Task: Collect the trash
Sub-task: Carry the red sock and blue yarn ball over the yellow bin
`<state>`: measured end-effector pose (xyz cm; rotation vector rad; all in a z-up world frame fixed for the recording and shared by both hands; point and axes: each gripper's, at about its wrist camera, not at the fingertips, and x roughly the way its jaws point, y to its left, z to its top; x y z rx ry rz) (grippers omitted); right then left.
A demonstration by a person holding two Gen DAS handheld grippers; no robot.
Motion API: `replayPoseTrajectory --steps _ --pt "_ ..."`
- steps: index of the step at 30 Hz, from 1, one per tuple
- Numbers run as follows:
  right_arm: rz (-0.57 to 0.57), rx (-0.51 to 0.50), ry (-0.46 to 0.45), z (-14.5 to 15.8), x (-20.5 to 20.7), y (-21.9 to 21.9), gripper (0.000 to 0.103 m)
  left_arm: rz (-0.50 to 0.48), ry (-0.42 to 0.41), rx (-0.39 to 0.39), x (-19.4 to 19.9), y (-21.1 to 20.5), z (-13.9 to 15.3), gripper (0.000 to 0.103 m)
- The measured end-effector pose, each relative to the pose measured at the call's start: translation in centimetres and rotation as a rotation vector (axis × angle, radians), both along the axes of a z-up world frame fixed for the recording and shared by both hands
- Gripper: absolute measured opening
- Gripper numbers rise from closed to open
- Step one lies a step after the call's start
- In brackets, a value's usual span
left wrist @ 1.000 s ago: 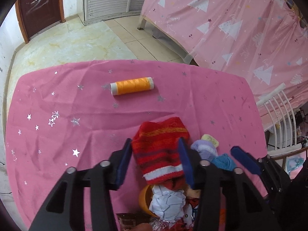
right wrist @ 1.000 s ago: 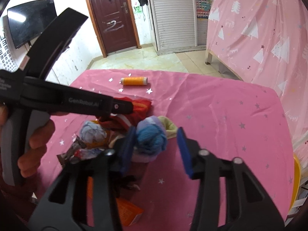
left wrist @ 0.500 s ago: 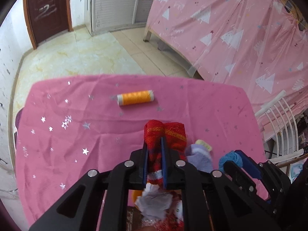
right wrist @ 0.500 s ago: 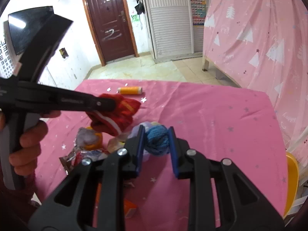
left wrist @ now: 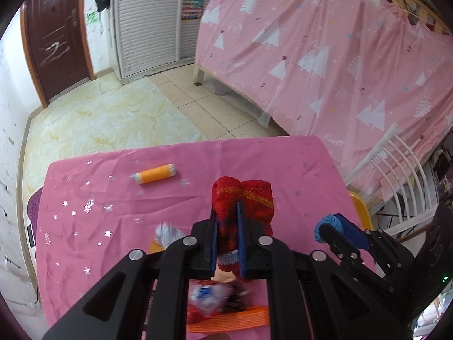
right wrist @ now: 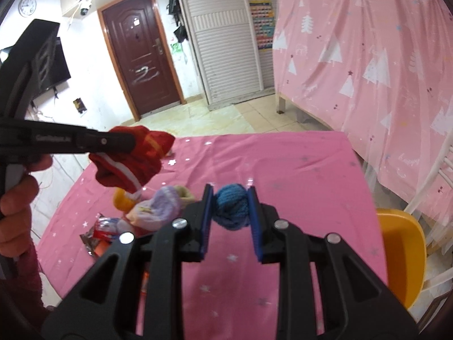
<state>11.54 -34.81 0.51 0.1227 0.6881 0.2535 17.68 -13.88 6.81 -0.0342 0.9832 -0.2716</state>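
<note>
- Above the pink worktop (right wrist: 283, 164), both held items hang clear of the cloth, judged raised for carrying away.
- Left tool (left wrist: 226, 238): nearly closed, clamping the red knitted sock (left wrist: 243, 198) at mid-body.
- Right tool (right wrist: 230, 221): part-closed, pinching the blue knitted ball (right wrist: 232, 209) from both sides.
- On the worktop below the sock: lilac sock (right wrist: 161, 209) and wrappers (right wrist: 102, 226), uncollected.
- At the worktop's far side: orange thread spool (left wrist: 155, 174), apart.

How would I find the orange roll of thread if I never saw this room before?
Look at the table with the pink starry cloth. Near its far edge, toward the brown door, the orange thread spool lies on its side, alone. It is a short orange cylinder with pale ends, apart from the heap of socks and wrappers near the claws.
</note>
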Motion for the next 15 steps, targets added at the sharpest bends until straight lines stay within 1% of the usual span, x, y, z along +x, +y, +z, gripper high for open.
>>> replayPoseTrajectory --steps 7,15 --pt "-0.080 0.028 -0.018 -0.2 -0.9 -4.8 0.023 -0.074 -0.018 0.023 -0.9 -5.7 0.9 0.005" --pt "-0.196 0.059 -0.037 -0.4 -2.4 -10.9 0.023 -0.147 -0.017 0.048 -1.7 -12.0 0.8 0.005"
